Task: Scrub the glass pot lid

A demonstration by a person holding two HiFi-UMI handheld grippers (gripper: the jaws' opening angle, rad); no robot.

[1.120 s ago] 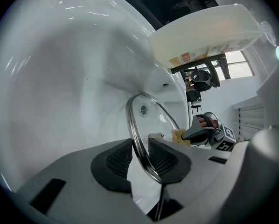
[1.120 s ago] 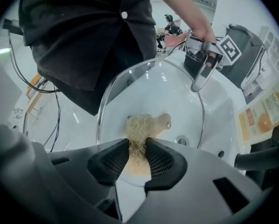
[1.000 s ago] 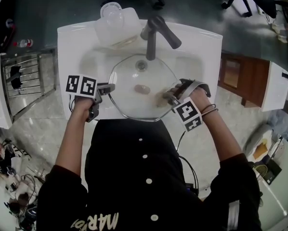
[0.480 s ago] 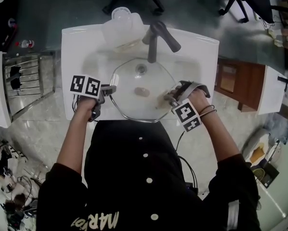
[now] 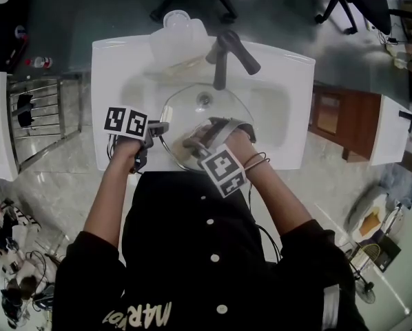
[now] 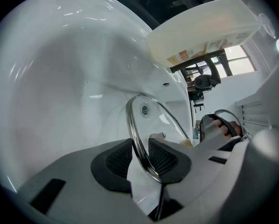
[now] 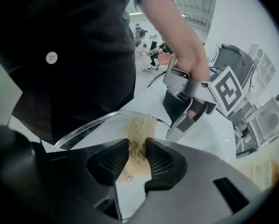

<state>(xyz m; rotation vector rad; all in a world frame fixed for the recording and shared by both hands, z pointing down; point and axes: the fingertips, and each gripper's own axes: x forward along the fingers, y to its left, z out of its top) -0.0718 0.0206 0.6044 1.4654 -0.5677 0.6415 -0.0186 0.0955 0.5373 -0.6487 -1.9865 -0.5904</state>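
My left gripper (image 6: 140, 158) pinches the rim of the lid (image 5: 204, 112), which sits in the sink (image 5: 282, 81) below the tap (image 5: 223, 54). My right gripper (image 7: 137, 158) is clamped on a tan scrubber (image 7: 140, 127), set against the glass near the left gripper.

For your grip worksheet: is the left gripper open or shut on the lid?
Shut: the left gripper pinches the glass lid, rim between its pads.

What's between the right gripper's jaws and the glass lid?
A tan scrub pad, clamped in the right gripper and lying against the glass lid. The right gripper view shows it.
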